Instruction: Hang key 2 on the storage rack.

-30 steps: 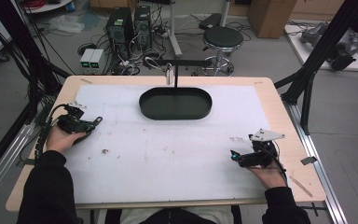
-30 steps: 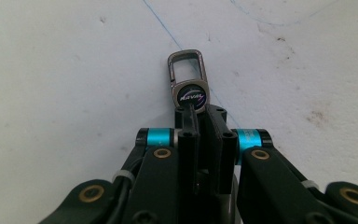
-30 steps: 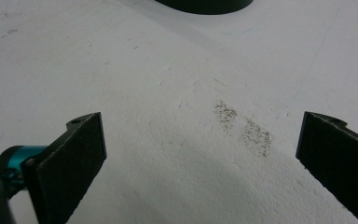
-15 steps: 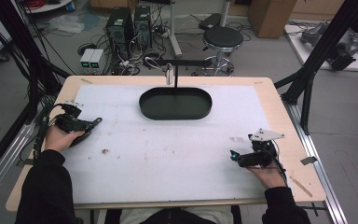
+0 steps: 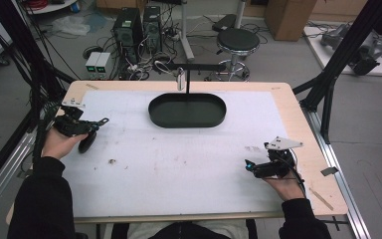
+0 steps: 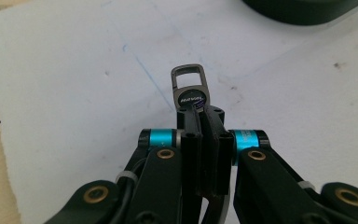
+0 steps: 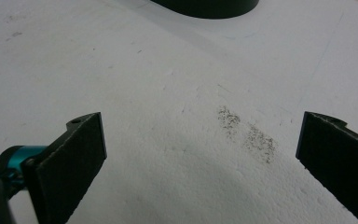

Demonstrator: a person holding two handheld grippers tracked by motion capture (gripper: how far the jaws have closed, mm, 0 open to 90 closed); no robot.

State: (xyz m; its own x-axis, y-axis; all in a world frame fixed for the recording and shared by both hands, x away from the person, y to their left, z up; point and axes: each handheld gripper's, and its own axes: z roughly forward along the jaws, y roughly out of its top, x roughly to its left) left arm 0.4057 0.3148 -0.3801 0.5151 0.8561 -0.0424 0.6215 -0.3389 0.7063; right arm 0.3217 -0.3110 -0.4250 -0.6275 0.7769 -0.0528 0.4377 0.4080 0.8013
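Black long sleeves on both forearms, left claw [image 6: 200, 116] black with cyan collars and brass screws, white cable ties, right claw [image 7: 200, 154] with flat black pads, grey three-cornered plate, trailing black cables.

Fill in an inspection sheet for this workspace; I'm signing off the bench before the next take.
Surface: white sheet on a wooden table, scuffed, grey smudge near the right gripper.
Job's things: metal key fob clamped in the left gripper; black oval tray with a hanger stand at the far side.
Clutter: small dark speck on the sheet.
Grippers: left gripper shut on the fob; right gripper open, nothing between its pads.
Cables: one trails from the right gripper.
Surroundings: stool, computer towers, floor cables.
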